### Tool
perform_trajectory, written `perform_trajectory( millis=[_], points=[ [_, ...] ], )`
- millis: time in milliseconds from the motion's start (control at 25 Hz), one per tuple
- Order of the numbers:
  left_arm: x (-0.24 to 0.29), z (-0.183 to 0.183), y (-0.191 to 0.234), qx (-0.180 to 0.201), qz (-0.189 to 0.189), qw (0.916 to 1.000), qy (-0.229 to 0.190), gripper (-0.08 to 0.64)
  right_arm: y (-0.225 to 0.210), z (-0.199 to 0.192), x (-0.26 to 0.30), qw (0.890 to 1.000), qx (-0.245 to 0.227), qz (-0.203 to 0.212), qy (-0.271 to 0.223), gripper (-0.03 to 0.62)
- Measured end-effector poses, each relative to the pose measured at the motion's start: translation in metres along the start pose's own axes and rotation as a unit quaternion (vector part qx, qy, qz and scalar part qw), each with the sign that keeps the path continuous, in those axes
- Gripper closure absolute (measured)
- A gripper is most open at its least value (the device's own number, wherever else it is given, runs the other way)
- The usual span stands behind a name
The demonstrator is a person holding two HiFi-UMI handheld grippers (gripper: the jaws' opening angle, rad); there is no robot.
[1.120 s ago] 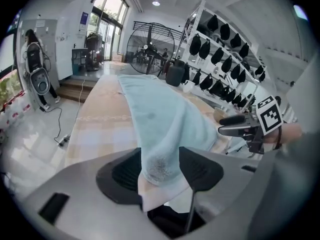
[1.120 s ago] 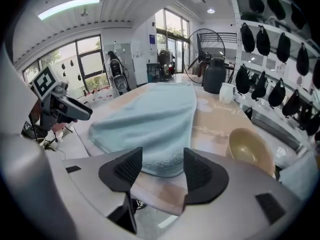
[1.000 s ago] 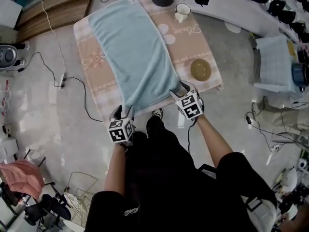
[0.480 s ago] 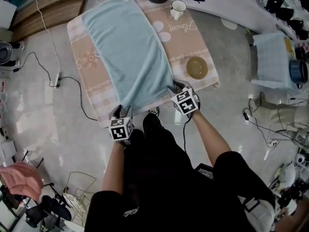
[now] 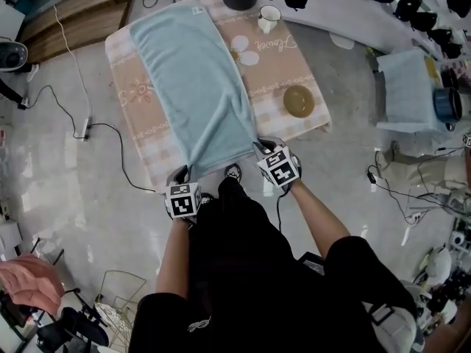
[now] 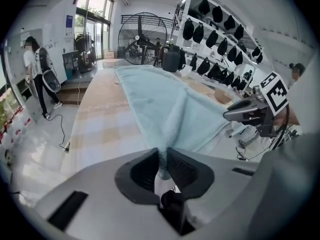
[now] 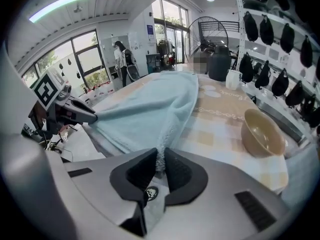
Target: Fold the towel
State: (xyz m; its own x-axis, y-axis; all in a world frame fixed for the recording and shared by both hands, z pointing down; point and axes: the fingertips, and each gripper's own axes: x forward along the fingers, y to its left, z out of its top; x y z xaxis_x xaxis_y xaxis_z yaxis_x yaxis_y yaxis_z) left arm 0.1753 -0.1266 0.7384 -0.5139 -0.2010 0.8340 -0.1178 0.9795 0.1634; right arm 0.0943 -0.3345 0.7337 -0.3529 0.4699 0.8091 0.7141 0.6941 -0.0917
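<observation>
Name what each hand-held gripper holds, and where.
The blue towel: left hand-held gripper on its near left corner, right hand-held gripper on its near right corner, both jaws having just closed on it.

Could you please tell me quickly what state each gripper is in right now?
Left gripper: jaws have just closed, shut on the light blue towel, near left corner.
Right gripper: jaws have just closed, shut on the towel, near right corner.

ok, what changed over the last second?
The jaws of both grippers have just been closing. The left gripper and right gripper now pinch the near corners of the towel, bunching that edge. The bowl and mug stayed put, and the rest of the towel still lies flat.
</observation>
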Motion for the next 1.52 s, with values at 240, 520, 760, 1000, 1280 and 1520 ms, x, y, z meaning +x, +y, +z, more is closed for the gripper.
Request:
perform_trajectory(
  millis=[240,520,760,1000,1280,1520],
  points=[
    [-0.036,-0.011,0.016,-0.025,-0.029,0.9989,-0.028,0.517,0.044,-0.005,-0.024,1.0,0.007,0.01,0.0,0.554],
    [-0.082,-0.024,0.031,-0.04,-0.064,0.9959,-0.049,0.518,0.1,-0.008,-0.05,1.0,-0.012,0.016,0.005,0.557],
    [-0.127,-0.028,0.036,-0.061,-0.092,0.9906,-0.081,0.519,0.136,-0.01,-0.075,1.0,-0.012,0.015,0.003,0.557],
    [-0.157,0.011,0.055,-0.068,-0.104,0.983,-0.136,0.522,0.144,0.031,-0.089,0.999,-0.011,-0.007,-0.039,0.559],
    [-0.164,0.062,0.06,-0.078,-0.122,0.9747,-0.17,0.522,0.122,0.08,-0.107,0.996,-0.001,-0.045,-0.077,0.558],
    [-0.155,0.121,0.068,-0.088,-0.128,0.9685,-0.195,0.522,0.086,0.13,-0.104,0.994,0.002,-0.045,-0.104,0.558]
  ],
)
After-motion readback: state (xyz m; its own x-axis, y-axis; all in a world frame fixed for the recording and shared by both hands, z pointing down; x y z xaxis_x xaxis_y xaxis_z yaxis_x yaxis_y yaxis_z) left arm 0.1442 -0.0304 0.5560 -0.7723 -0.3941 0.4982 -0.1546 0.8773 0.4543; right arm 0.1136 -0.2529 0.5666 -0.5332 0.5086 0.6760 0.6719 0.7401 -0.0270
